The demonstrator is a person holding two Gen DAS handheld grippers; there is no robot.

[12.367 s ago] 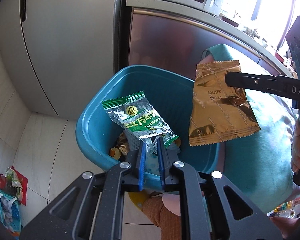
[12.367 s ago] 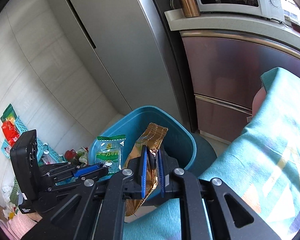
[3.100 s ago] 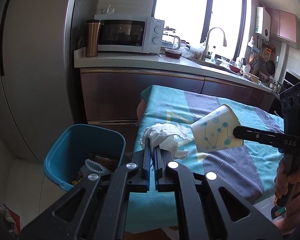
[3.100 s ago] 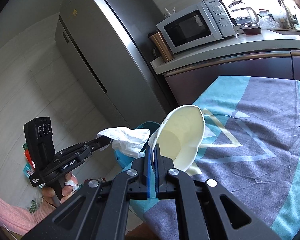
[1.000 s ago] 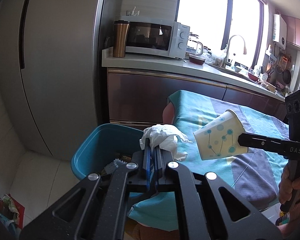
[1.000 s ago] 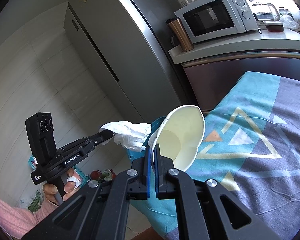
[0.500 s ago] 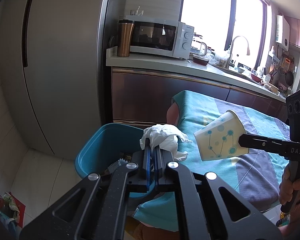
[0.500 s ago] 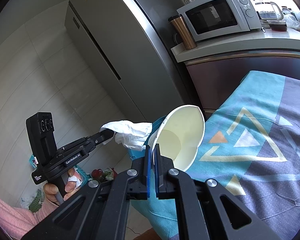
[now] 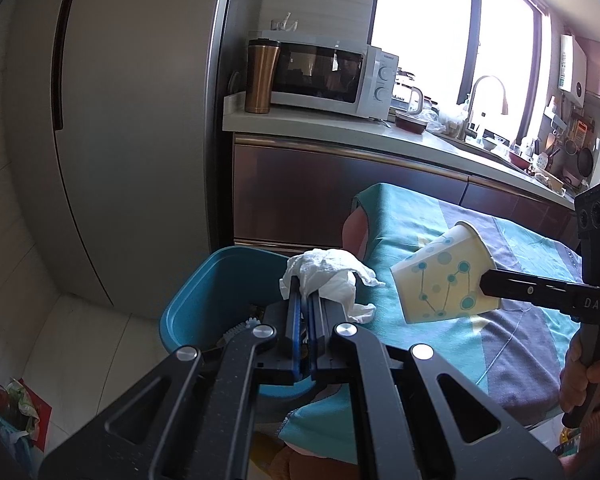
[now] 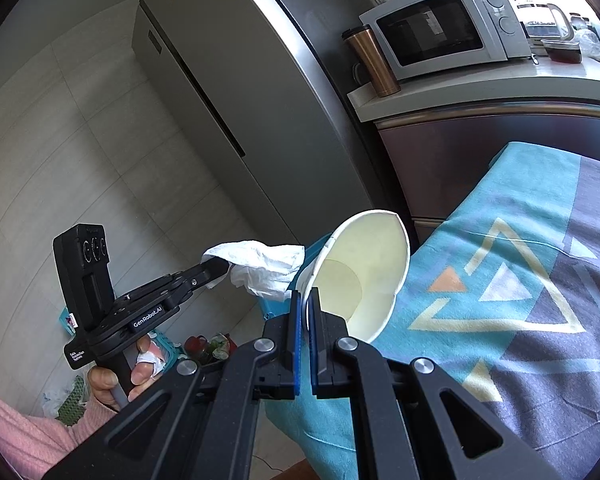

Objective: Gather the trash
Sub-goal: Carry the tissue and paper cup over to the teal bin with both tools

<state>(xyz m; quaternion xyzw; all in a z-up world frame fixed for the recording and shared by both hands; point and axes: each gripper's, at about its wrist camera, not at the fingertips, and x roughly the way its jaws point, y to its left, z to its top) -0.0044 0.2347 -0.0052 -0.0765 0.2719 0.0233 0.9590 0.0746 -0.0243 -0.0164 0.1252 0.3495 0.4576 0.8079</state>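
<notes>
Gripping a crumpled tissue (image 9: 328,276), the left gripper (image 9: 305,300) hangs above the blue bin (image 9: 204,300); the right gripper (image 10: 305,300) pinches a paper cup (image 10: 360,272) by its rim. Both sit beside the cloth-covered table (image 10: 520,320).

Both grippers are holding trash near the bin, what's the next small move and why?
Probably carry the left gripper forward over the teal bin and open its jaws: the crumpled tissue it clamps is nearest the bin. The paper cup can follow.
</notes>
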